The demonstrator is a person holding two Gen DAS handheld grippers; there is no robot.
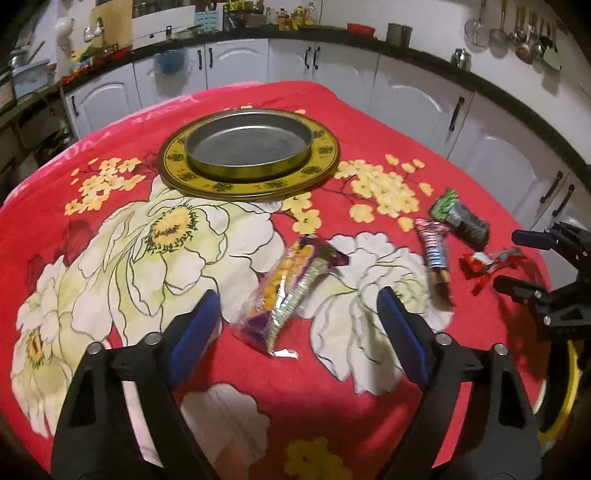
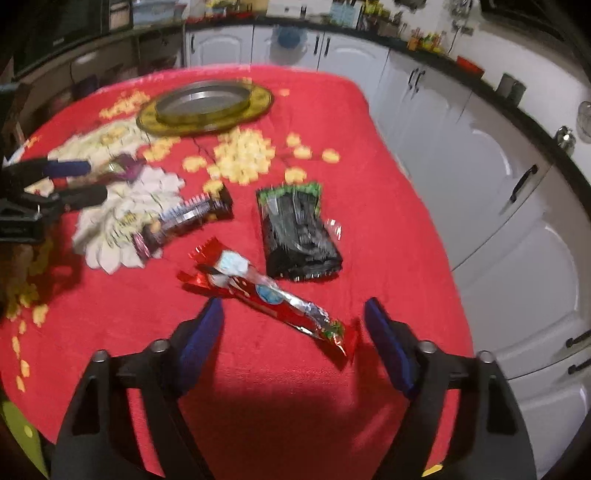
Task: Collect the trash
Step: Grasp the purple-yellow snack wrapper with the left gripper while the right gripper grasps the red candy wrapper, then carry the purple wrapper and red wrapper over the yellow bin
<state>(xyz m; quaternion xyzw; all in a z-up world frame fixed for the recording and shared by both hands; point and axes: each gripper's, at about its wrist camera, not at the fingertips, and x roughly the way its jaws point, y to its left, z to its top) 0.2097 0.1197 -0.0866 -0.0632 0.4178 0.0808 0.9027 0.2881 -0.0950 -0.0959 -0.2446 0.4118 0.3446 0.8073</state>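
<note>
A purple and yellow snack wrapper point(image 1: 291, 291) lies on the red flowered cloth between the blue pads of my left gripper point(image 1: 297, 306), which is open around it without touching. A red foil wrapper point(image 2: 266, 291) lies between the fingers of my right gripper point(image 2: 293, 321), also open, pads apart from it. A striped wrapper point(image 2: 184, 218) and a black and green wrapper point(image 2: 295, 232) lie further out. An empty metal pan point(image 1: 251, 144) stands on a yellow tray point(image 1: 325, 151) at the far side of the table.
The table's right edge point(image 2: 424, 206) drops off toward white kitchen cabinets point(image 2: 498, 155). Each gripper shows in the other's view: the right gripper point(image 1: 511, 258) at the right edge, the left gripper point(image 2: 94, 181) at the left. Counter clutter and hanging utensils point(image 1: 517, 33) sit behind.
</note>
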